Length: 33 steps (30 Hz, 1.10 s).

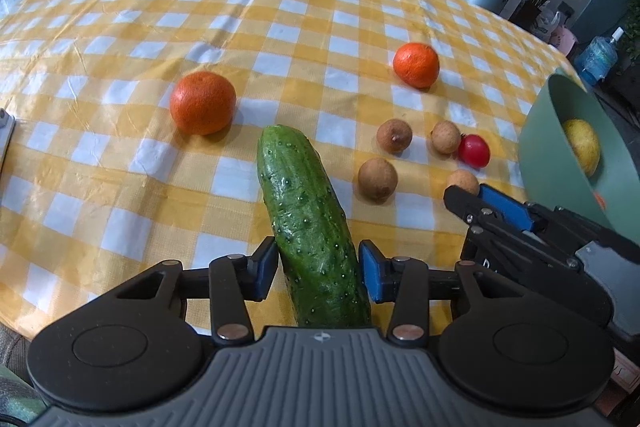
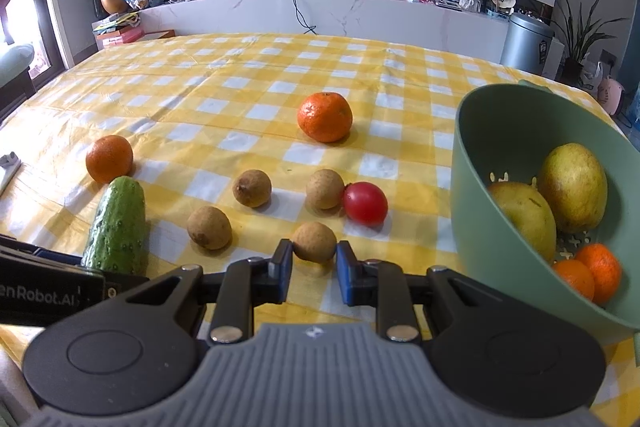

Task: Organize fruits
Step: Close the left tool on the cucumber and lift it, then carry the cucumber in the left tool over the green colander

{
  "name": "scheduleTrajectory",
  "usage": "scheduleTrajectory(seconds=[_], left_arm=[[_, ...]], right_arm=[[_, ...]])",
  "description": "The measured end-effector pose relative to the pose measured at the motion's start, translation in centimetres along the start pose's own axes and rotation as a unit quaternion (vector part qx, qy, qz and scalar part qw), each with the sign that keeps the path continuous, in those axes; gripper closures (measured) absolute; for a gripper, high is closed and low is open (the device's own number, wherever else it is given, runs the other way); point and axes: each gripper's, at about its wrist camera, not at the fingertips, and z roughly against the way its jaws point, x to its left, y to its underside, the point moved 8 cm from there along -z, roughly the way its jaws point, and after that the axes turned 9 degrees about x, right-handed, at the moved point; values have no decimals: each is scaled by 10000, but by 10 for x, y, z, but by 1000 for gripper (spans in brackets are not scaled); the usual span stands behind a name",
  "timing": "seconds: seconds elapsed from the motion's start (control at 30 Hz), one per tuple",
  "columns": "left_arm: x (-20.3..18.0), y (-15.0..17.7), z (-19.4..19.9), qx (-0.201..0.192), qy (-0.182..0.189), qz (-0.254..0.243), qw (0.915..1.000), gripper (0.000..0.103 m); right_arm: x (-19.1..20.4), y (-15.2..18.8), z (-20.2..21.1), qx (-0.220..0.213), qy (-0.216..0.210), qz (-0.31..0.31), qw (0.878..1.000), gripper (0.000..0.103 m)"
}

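My left gripper [image 1: 318,269] jaws straddle, unclenched, the bumpy green cucumber [image 1: 310,227] running lengthwise away; right gripper [image 2: 312,273] jaws grasp a small brown longan [image 2: 314,242].

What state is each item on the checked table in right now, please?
Left gripper: straddling the cucumber, grip unclear.
Bumpy green cucumber: lying on the cloth.
Right gripper: shut on a longan.
Small brown longan: pinched between the pads.
Green plastic bowl: tilted, holding fruit.
Small red tomato: loose, touching another longan.
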Motion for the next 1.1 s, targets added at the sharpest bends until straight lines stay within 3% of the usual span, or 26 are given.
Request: scheduleTrajectory(seconds=[0.87, 1.1], left_arm=[[-27, -1, 52, -644, 484, -225, 9965, 59], [-51, -7, 70, -831, 664, -468, 9932, 59]], right_arm=[[-15, 9, 60, -582, -110, -208, 9980, 85], [-17, 6, 93, -1069, 54, -7, 9943, 85]])
